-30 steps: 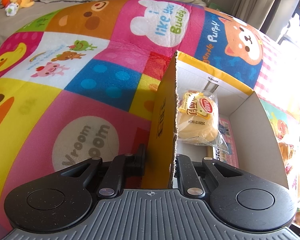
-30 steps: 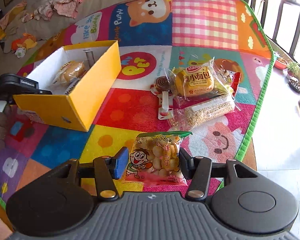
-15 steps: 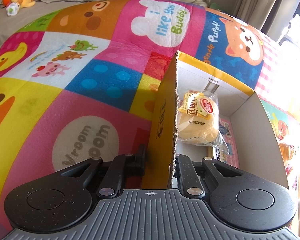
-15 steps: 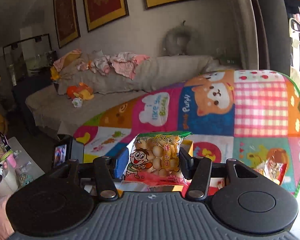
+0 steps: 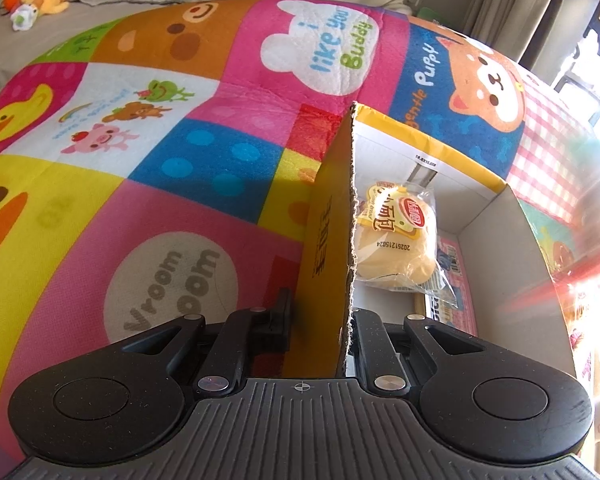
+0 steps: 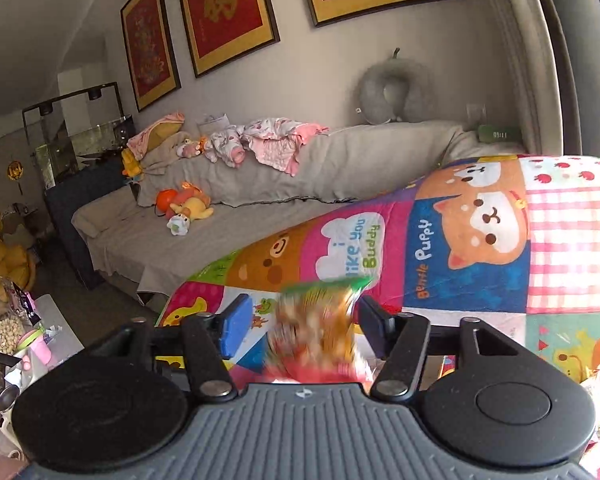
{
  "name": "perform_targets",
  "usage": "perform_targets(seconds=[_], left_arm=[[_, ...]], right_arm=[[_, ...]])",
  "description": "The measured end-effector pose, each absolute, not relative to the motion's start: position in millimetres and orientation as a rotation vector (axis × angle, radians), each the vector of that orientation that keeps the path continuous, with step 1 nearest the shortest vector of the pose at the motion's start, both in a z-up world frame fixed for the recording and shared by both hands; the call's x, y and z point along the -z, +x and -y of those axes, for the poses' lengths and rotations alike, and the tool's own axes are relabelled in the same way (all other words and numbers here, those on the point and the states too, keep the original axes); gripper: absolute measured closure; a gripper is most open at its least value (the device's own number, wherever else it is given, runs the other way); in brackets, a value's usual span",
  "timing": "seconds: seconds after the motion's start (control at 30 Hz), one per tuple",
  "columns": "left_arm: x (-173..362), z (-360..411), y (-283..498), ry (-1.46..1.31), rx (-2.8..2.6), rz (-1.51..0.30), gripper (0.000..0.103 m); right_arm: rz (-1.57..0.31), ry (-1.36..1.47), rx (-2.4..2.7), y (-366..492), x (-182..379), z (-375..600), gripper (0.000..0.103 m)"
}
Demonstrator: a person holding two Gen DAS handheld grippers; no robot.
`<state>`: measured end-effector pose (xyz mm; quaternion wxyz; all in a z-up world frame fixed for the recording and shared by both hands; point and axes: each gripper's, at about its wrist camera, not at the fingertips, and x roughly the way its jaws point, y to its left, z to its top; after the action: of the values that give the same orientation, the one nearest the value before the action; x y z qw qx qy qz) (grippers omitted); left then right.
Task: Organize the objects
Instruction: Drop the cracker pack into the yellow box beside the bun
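My left gripper is shut on the near side wall of the yellow cardboard box, one finger outside and one inside. Inside the box a wrapped round bun lies against the white floor. In the right wrist view my right gripper hangs above the mat with its jaws opening. The snack bag of small round biscuits is blurred between the fingers. A gap shows beside the blue left pad, so the pads do not press on the bag.
The colourful play mat covers the surface under the box. A grey sofa with clothes and plush toys stands behind it. A low table with jars is at the far left. Flat packets lie in the box bottom.
The right gripper rose and tipped up from the mat toward the sofa. Its jaws widened and the snack bag, held sharp before, now blurs loose between them. The left gripper stayed put.
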<state>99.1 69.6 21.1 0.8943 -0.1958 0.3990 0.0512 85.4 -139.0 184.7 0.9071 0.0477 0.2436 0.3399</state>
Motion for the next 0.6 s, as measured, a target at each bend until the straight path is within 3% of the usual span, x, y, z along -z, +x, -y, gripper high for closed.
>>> perform_targets(seconds=[0.2, 0.6], left_arm=[[-20.6, -69.7, 99.1, -0.407, -0.108, -0.827, 0.088], [-20.6, -69.5, 98.7, -0.406, -0.105, -0.827, 0.088]], right_arm=[[-0.527, 0.138, -0.642, 90.9, -174.9, 161.6, 0.031], [-0.605, 0.119, -0.156, 92.1, -119.7, 297.0, 0.023]])
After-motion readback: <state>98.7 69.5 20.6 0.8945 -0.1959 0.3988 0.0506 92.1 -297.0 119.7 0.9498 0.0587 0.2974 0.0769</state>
